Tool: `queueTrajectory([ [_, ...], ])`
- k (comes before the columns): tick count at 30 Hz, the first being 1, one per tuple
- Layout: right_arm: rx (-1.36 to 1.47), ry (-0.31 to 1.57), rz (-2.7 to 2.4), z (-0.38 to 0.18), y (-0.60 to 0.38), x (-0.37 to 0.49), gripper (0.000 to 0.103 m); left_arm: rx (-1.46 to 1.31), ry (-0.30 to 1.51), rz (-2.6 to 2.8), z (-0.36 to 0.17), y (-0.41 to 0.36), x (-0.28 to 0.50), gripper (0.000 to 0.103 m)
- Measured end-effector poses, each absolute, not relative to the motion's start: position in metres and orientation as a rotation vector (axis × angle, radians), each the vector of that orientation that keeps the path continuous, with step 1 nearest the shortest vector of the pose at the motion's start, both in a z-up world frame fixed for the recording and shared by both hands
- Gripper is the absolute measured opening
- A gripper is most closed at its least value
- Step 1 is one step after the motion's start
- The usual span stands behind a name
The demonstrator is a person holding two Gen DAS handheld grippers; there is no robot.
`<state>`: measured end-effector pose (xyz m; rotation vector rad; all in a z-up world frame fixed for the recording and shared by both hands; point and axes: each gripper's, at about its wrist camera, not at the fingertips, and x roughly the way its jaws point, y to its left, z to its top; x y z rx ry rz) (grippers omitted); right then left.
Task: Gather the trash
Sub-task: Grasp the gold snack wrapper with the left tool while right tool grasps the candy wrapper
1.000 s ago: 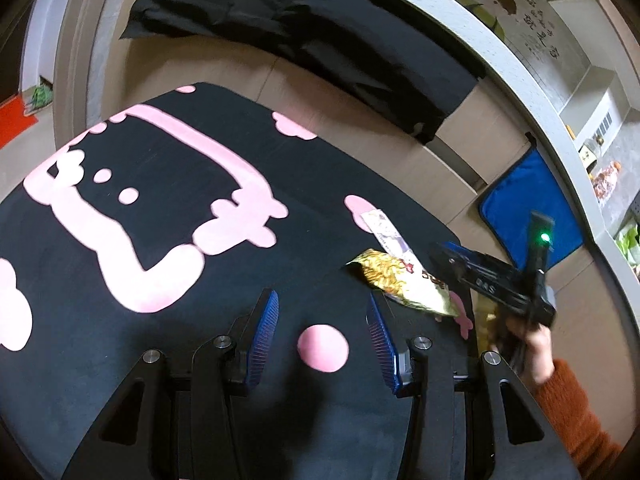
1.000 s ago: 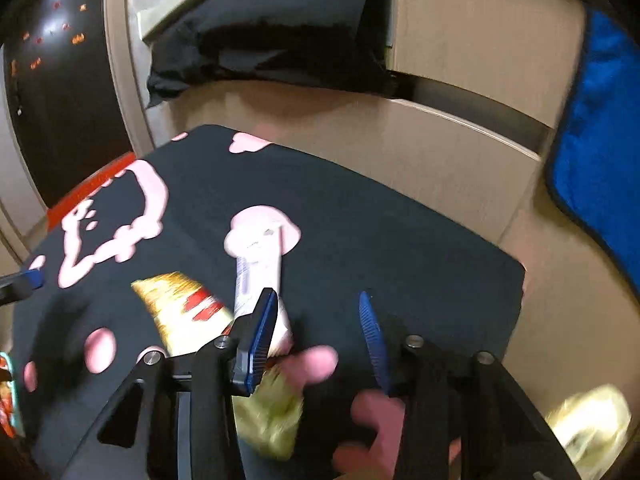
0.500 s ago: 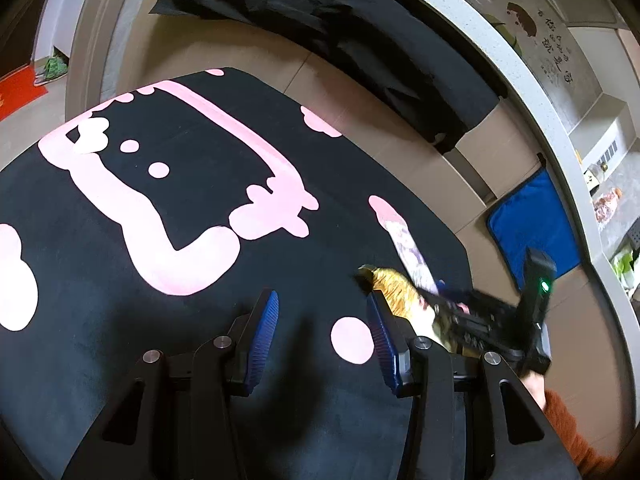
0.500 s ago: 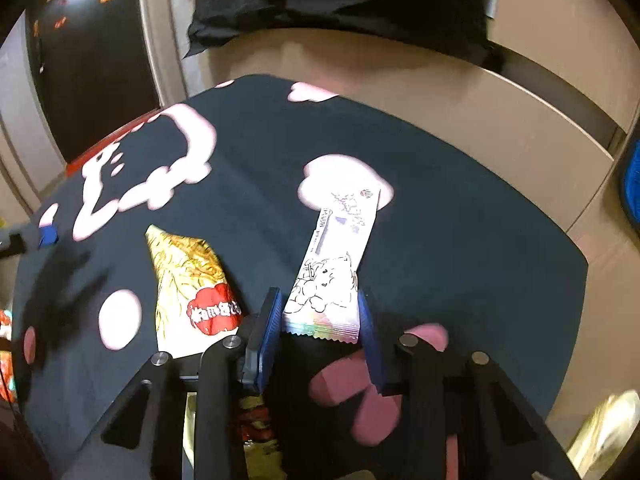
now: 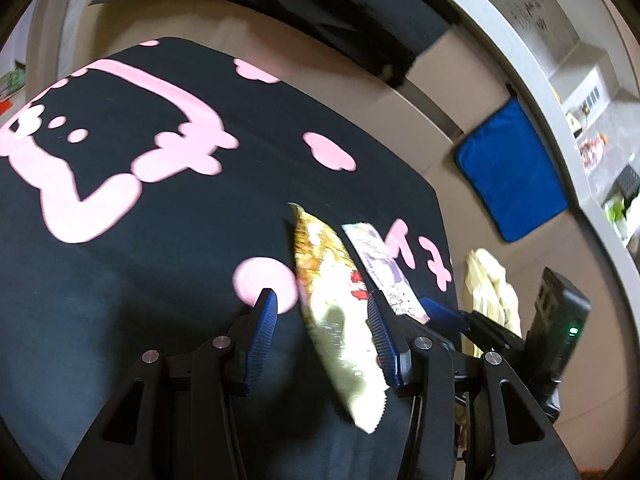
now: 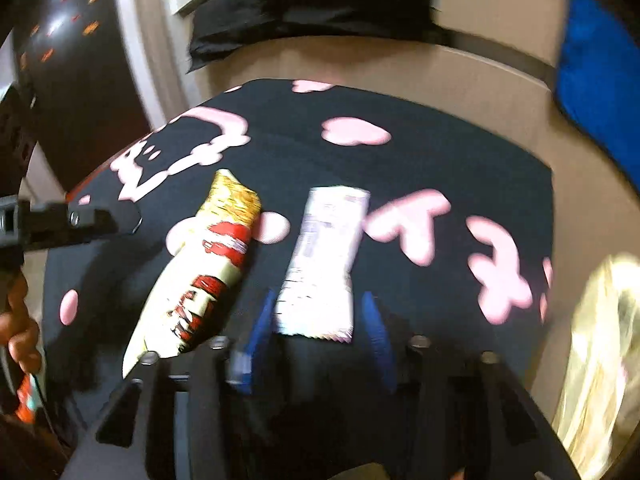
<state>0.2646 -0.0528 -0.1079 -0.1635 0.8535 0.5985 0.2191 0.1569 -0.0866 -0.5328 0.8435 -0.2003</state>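
Right gripper [image 6: 316, 328] opening, jaws astride white wrapper [image 6: 320, 264], seemingly not pinching; view blurred. Left gripper [image 5: 322, 318] spread over gold wrapper [image 5: 332, 304]. Both wrappers lie near mat's [image 5: 160, 280] right edge. Nothing collected yet.

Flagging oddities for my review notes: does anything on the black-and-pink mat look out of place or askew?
Two empty wrappers lie loose on the mat: a gold snack bag, skewed, and a white wrapper beside it. The right gripper straddles the white wrapper's near end, jaws opening, not gripping. The left gripper is open over the gold bag. Nothing looks spilled.
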Motion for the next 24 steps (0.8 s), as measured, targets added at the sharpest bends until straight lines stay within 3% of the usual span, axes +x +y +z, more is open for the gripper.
queueTrajectory([
  [5, -0.022, 0.851, 0.623, -0.109, -0.085, 0.254, 0.052, -0.457, 0.865, -0.121, -0.093, 0.130, 0.237, 0.048],
  [13, -0.071, 0.804, 0.646, -0.113, -0.087, 0.233, 0.062, -0.410, 0.924, -0.034, -0.103, 0.112, 0.248, 0.048],
  [16, -0.089, 0.795, 0.648, -0.114, -0.087, 0.229, 0.065, -0.406, 0.925, -0.029, -0.100, 0.113, 0.245, 0.037],
  [24, -0.236, 0.792, 0.653, -0.117, -0.070, 0.221, 0.076, -0.415, 0.916, -0.025, -0.098, 0.121, 0.232, 0.028],
])
